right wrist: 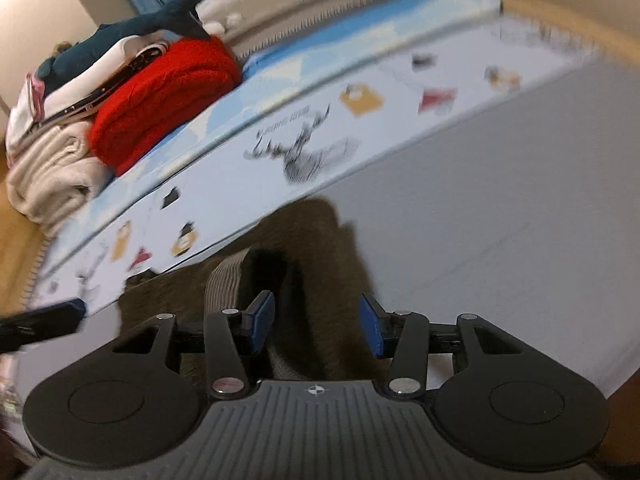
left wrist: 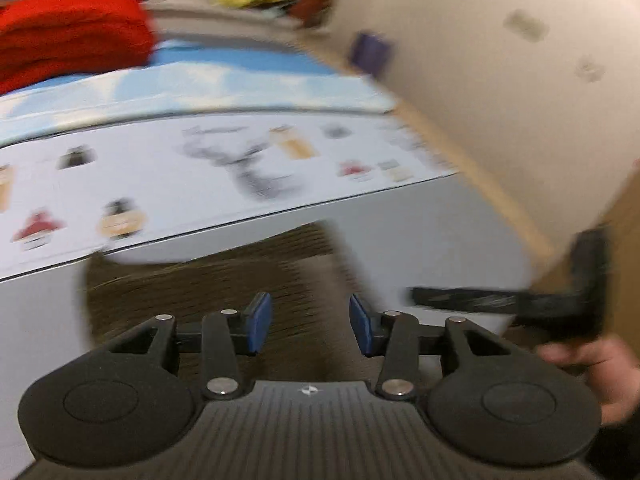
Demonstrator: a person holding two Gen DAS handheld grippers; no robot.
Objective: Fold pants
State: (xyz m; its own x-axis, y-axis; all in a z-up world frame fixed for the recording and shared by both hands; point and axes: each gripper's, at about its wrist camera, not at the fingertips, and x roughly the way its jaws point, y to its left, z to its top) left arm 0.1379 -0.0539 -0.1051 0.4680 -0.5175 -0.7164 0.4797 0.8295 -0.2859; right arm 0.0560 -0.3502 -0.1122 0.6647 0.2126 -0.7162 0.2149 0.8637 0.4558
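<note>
While parted, both tongs (left wrist: pixel 311 325) (right wrist: pixel 318 326) above pants (right wrist: pixel 304 240).

My left gripper (left wrist: pixel 311 326) and right gripper (right wrist: pixel 318 328): black ribbed bodies, blue pads (right wrist: pixel 262 322), silver pivot screws, apparently identical.

Beyond the fingertips we note a grey surface (right wrist: pixel 500 208), then a white printed mat (right wrist: pixel 248 184) and a blue sheet (right wrist: pixel 304 60). Farther off, a beige wall (left wrist: pixel 480 80); wooden floor (right wrist: pixel 16 240) left of the fingers.
</note>
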